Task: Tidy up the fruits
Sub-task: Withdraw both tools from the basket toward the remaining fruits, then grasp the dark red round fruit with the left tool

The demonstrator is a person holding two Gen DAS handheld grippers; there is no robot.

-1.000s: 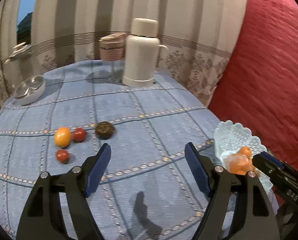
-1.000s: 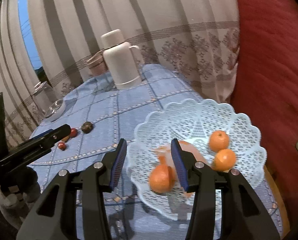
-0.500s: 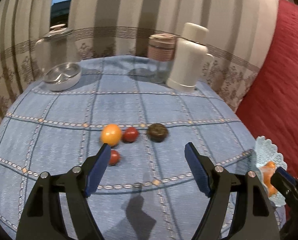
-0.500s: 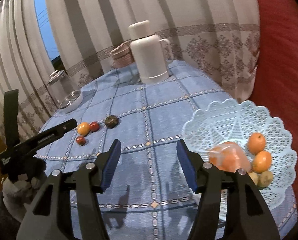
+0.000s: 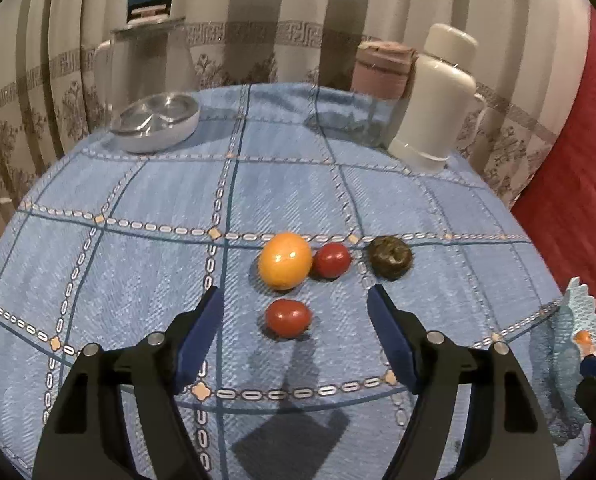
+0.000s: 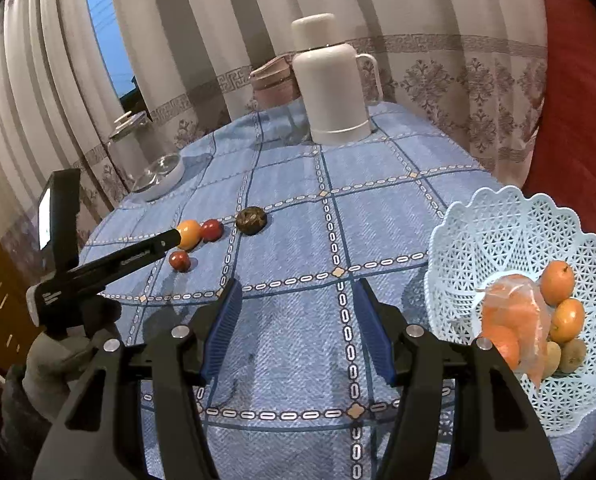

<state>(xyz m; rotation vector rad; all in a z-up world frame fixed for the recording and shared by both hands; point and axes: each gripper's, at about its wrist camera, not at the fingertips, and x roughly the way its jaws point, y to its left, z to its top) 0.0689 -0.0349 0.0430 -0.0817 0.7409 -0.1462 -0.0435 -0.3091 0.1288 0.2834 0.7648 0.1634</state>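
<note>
Red and small, the near tomato is now being framed by the left gripper — jaws wide, closing, nothing gripped; the right gripper, emptied, is being drawn away from the basket at three o'clock, jaws apart.

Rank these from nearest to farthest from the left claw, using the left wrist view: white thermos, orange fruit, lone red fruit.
1. Lone red fruit, just ahead between the tips of the left claw.
2. Orange fruit, behind it.
3. White thermos, far right edge.
</note>
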